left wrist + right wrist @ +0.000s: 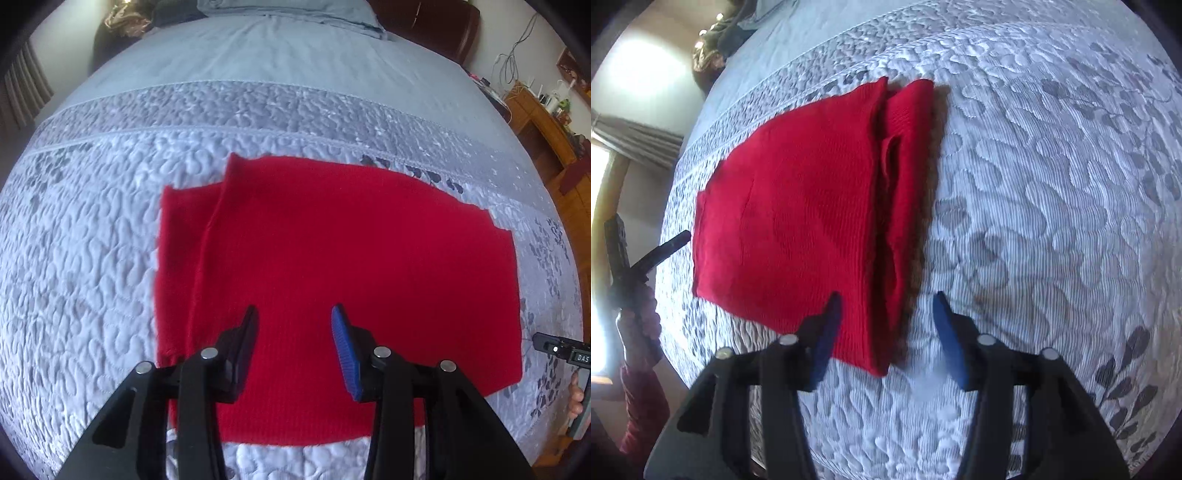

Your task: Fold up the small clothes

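While the folded red garment (332, 266) lies flat on the quilted grey bed (92, 277), left tongs (294, 314) and right tongs (885, 301) hang part-open, empty. Wooden desk (535, 122) far right; curtains (635, 136) left.

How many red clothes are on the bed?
1: the red knit garment, partly folded, lies flat on the quilted bedspread in front of both claws. Other pieces could be hidden under it.
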A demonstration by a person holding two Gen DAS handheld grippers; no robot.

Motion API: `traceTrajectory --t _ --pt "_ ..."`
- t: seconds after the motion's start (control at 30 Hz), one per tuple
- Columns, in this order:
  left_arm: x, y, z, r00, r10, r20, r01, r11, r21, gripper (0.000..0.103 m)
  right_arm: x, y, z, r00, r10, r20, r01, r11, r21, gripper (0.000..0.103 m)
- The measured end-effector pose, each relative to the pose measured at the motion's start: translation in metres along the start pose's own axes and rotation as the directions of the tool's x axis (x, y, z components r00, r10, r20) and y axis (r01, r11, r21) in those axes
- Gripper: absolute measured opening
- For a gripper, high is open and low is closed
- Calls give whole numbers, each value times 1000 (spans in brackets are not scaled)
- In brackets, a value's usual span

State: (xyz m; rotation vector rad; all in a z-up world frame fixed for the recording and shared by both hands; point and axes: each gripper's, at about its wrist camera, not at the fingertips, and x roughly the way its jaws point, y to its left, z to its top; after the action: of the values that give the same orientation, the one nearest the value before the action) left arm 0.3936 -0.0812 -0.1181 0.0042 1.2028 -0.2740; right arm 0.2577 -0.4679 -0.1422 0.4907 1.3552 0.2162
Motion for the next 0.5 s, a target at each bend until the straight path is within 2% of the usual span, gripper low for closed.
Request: traceTrajectory --t 0.1,0.2,0.37,0.5 --pt "23 -29 17 999 -38 -37 40 999 32 40 7 -5 9 1000 22 -10 -22 1000 21 56" --pt "47 -56 25 997 -12 -77 19 996 89 40 11 -8 13 999 34 -13 -34 999 27 64" --pt "81 -60 23 990 17 -140 -6 996 84 41 18 -12 18 1000 20 -24 -20 999 25 65" --pt "87 -59 19 990 16 -137 -1 994 106 42 20 -13 18 999 33 -18 -33 999 18 65"
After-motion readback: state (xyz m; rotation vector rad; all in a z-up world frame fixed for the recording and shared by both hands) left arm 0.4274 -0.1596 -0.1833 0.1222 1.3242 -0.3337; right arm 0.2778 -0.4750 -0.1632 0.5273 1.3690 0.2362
